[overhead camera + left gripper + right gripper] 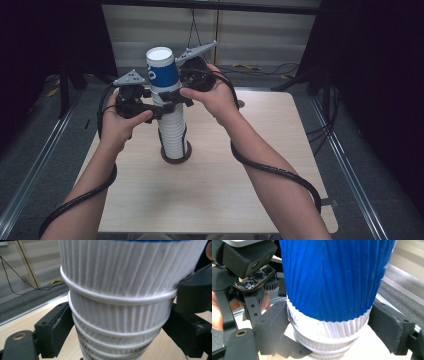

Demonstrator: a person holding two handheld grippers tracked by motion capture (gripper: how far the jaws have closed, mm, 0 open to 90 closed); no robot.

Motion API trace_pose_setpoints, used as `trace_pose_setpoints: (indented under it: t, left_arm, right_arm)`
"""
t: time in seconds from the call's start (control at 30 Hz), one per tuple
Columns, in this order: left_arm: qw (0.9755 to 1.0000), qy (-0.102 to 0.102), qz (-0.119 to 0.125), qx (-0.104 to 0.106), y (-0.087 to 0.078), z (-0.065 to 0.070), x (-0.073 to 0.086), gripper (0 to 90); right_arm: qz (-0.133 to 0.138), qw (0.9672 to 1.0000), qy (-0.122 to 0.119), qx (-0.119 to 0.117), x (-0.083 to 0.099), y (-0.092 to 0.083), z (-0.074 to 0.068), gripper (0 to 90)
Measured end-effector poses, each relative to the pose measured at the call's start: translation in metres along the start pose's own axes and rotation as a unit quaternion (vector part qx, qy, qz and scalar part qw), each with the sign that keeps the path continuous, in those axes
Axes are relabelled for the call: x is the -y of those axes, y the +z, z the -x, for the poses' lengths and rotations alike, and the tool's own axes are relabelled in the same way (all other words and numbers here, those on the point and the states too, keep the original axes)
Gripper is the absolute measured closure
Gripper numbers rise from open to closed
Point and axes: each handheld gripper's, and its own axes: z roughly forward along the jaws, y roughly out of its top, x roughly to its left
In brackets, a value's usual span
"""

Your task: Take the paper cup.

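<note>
A tall stack of upturned white ribbed paper cups (173,131) stands on the wooden table (225,190). A cup with a blue band (162,73) sits on top of it. My left gripper (158,112) comes in from the left and is shut on the white stack (117,315) just under that top cup, a pad against each side. My right gripper (173,95) reaches in from the right, slightly higher. Its pads press the white lower rim of the blue cup (332,290). In the right gripper view the left gripper's body (249,267) sits close at the upper left.
A dark ring (176,159) circles the foot of the stack near the table's middle. Cables trail from both grippers along the forearms. Metal rails (40,160) run along the floor on either side, and grey floor with loose cables (250,67) lies beyond the far edge.
</note>
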Motion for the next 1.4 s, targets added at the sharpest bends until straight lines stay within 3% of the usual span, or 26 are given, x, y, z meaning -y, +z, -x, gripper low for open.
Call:
trace_pose_setpoints:
  t: [0.83,1.4]
  left_arm:
    - [1.0000,-0.003,0.004,0.000,0.000,0.000,0.001,12.4]
    - [1.0000,0.004,0.005,0.002,0.000,0.001,0.002,12.5]
  right_arm:
    - [0.016,0.9998,0.007,-0.004,-0.001,-0.004,0.001,18.2]
    - [0.026,0.9989,0.039,0.000,0.002,0.016,-0.002,13.0]
